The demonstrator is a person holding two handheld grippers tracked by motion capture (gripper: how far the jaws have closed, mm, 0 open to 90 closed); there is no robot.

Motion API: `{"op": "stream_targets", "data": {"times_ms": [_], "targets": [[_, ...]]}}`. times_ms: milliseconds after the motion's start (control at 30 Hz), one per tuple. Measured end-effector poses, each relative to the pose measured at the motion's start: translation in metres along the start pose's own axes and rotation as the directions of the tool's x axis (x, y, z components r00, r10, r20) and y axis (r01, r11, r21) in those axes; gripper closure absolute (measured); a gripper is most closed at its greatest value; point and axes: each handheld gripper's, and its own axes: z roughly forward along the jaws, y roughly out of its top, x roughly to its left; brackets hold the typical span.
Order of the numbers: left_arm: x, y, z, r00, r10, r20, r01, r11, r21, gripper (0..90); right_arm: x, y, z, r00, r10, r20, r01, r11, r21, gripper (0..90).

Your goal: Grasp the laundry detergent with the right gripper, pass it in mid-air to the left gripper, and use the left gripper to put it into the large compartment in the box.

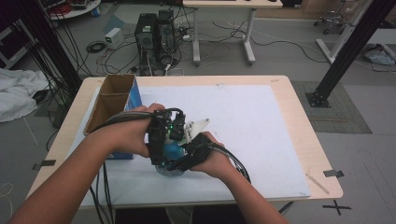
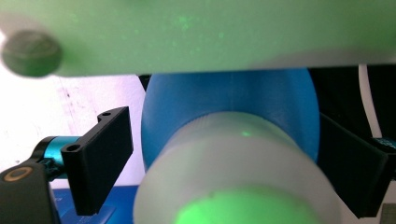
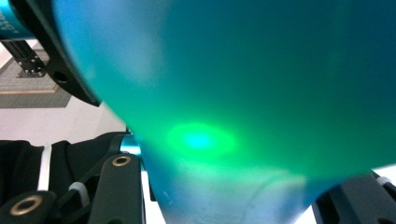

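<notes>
Cables and a couple of PC towers (image 1: 154, 35) clutter the grey floor behind a wooden table (image 1: 299, 116), which is mostly covered by a white sheet (image 1: 243, 126). On the left side of it sits an open cardboard box (image 1: 112, 100) with a blue side. Both hands meet near the front middle of the table, over a blue bottle (image 1: 172, 150) with a frosted clear cap (image 2: 233, 172). From the high view the left gripper (image 1: 161, 140) comes at it from the left and the right gripper (image 1: 189, 156) from the right, both packed tight around it. Left gripper view has the bottle sitting right between its black jaws, cap end toward the camera, with the jaws looking closed onto its sides. Right gripper view is so close up that the blue body blurs, with a green glow on it; honestly can't tell whether those jaws are clamped or loose.
</notes>
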Motion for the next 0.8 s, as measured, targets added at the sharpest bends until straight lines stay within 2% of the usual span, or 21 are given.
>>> {"op": "stream_targets", "data": {"times_ms": [67,167,467,800], "targets": [[0.0002,0.0002,-0.0003,1.0000,-0.003,0.008,0.003,1.0000,0.001,14.3,0.0003,0.0001,0.0003,1.0000,0.003,-0.003,-0.003,1.000,0.002,47.6],[0.0003,0.0007,-0.0002,1.0000,-0.002,0.005,0.002,1.0000,-0.001,14.6,0.0018,0.0004,0.0005,0.9997,0.020,-0.017,-0.020,1.000,-0.004,47.6],[0.0002,0.0023,-0.0013,1.0000,0.009,0.003,-0.009,1.0000,-0.002,22.9,0.0011,0.0009,0.0000,0.9998,0.017,-0.014,-0.017,1.000,-0.009,47.6],[0.0001,0.0013,-0.0017,1.0000,0.008,0.001,-0.008,1.0000,-0.001,26.4,0.0009,0.0018,0.0004,0.9996,0.022,-0.018,-0.022,1.000,-0.008,47.6]]}}
